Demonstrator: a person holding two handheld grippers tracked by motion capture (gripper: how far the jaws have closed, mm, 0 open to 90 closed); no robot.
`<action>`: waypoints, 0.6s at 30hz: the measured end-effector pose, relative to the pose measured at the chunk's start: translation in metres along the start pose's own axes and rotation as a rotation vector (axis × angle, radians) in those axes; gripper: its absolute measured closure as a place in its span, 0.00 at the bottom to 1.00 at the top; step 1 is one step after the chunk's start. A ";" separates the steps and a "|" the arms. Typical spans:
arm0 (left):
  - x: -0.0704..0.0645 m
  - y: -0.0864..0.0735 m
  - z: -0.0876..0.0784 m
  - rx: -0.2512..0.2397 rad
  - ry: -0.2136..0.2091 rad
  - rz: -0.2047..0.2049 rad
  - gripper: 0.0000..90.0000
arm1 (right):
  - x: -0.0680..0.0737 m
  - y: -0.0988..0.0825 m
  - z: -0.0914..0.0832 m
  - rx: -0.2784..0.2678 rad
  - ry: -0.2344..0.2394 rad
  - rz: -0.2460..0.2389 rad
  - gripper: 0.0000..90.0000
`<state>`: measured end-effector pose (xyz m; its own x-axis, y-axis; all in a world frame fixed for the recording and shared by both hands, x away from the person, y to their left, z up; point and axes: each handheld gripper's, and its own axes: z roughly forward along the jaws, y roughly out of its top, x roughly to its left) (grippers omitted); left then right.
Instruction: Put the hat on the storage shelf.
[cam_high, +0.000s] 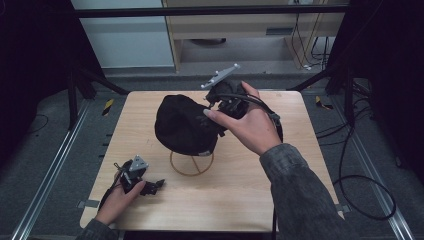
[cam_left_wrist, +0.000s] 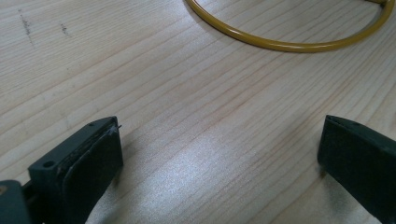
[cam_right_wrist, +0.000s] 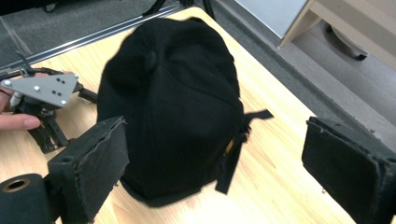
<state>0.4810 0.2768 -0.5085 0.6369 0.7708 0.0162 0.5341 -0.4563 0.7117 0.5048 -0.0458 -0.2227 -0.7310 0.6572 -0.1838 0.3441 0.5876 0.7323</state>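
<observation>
Dim room, dark curtains to both sides, pale cabinet at the far end; work went on at a light wooden table (cam_high: 240, 200) ringed by cables on grey floor. A black cap (cam_high: 182, 125) sat near the table's middle, draped over a yellow wire stand (cam_high: 191, 165) whose ring base showed below the cap on its near side. Your right gripper (cam_high: 225, 102) hung just right of the cap on its far side, level with its crown; in the right gripper view (cam_right_wrist: 215, 163) its jaws stood wide apart with nothing between the pads, the cap's back and loose strap (cam_right_wrist: 233, 154) lying just ahead of them. Your left gripper (cam_high: 142, 182) rested low at the near left of the table, well apart from the cap; in the left gripper view (cam_left_wrist: 219, 154) its jaws were spread wide over bare wood, with the stand's ring ahead. Judgement: the cap looked already seated on the stand and you had let it go, so the step in hand was the release. Next move, as I read it, called for drawing your right gripper clear without snagging the strap or tipping the light stand.
</observation>
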 end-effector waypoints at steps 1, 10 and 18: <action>0.000 0.000 0.000 0.000 0.000 0.001 0.00 | -0.002 -0.003 -0.002 -0.002 0.000 0.003 0.09; -0.001 0.000 0.000 0.000 -0.002 -0.001 0.00 | -0.012 -0.030 -0.014 0.018 -0.055 0.023 0.13; -0.001 0.000 0.000 0.003 -0.003 0.004 0.00 | -0.021 -0.064 -0.012 0.031 -0.083 0.049 0.13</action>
<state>0.4803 0.2766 -0.5084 0.6405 0.7678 0.0164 0.5333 -0.4601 0.7099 0.4907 -0.1027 -0.2574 -0.6622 0.7214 -0.2027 0.3974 0.5674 0.7212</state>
